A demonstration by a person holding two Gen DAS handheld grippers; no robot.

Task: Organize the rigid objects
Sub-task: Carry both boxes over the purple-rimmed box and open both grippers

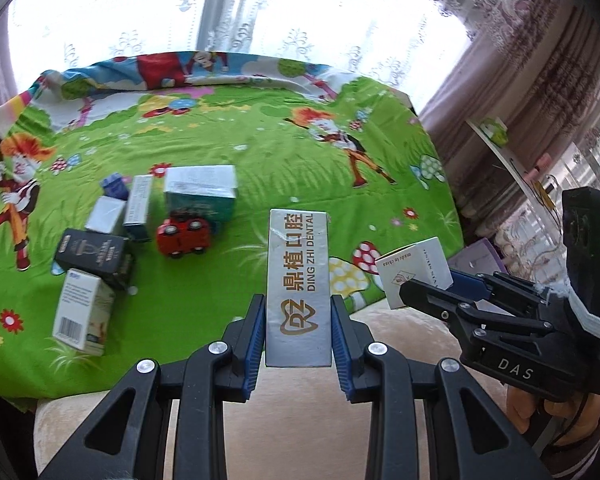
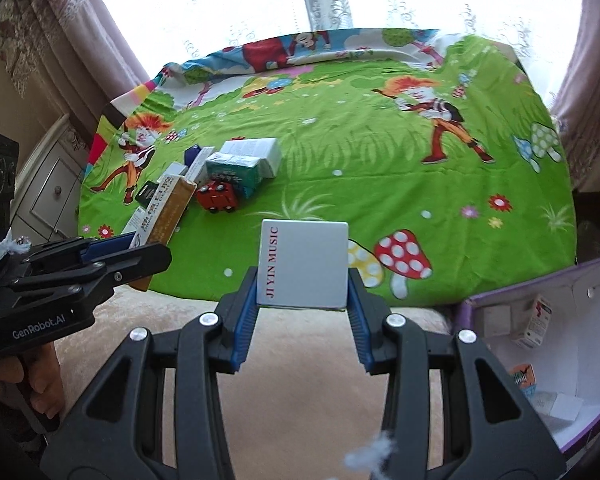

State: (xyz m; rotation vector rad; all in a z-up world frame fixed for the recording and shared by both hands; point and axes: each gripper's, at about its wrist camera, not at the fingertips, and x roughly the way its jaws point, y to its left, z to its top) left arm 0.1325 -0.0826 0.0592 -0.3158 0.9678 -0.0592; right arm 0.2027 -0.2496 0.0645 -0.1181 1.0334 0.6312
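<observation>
Left hand-held gripper (image 1: 299,320) is clamping the tall silver dental box (image 1: 299,280) at lower centre, right hand-held gripper (image 2: 303,292) is pinching the white JI YIN MUSIC box (image 2: 303,263); both are looking like light, stiff, crushable cardboard, best held across flat sides. The purple bin (image 2: 588,432) at lower right is cut off, contents probably small cartons.

Toy car (image 1: 184,237) before boxes (image 1: 200,192), apparently touching.
</observation>
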